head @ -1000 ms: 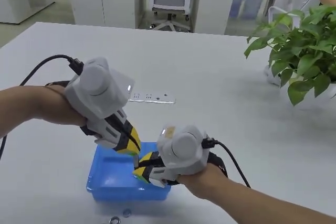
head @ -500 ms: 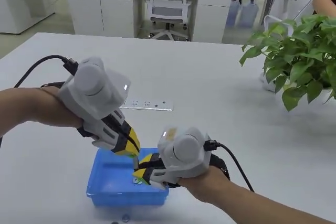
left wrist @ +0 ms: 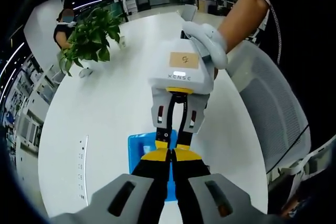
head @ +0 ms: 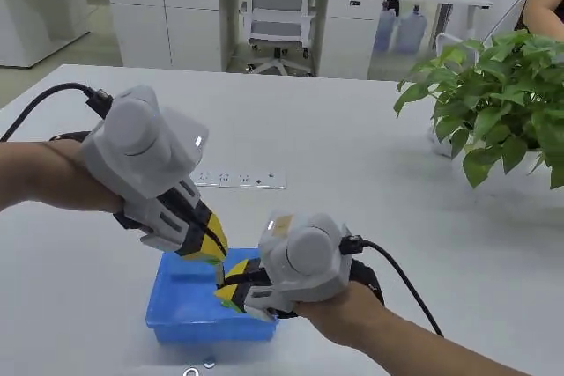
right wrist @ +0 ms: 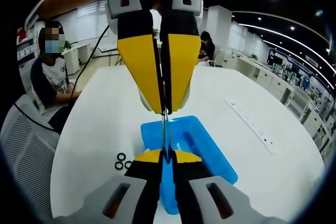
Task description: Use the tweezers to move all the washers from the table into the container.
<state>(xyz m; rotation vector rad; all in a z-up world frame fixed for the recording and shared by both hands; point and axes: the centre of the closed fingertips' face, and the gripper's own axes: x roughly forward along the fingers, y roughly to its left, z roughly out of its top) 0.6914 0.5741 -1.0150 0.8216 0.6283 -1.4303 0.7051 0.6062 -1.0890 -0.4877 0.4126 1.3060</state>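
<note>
Thin silver tweezers (right wrist: 165, 129) run between the two grippers above the blue container (head: 181, 316). My left gripper (head: 214, 257) comes down from the upper left, its yellow jaws shut on the tweezers' upper end. From the right, my right gripper (head: 227, 292) meets it tip to tip, shut on the lower end. In the right gripper view the left gripper's yellow fingers (right wrist: 142, 61) hang over the container (right wrist: 197, 148). Three dark washers (right wrist: 122, 162) lie on the white table beside it. Two washers (head: 209, 363) lie at the table's near edge in the head view.
A white power strip (head: 238, 180) lies flat on the table beyond the container. A potted plant (head: 493, 103) stands at the far right. An office chair (head: 278, 6) and desks are behind the table. A person (right wrist: 50, 77) sits off the table's side.
The head camera has tilted, so everything sits a little lower and further left. Both grippers stay shut tip to tip over the container.
</note>
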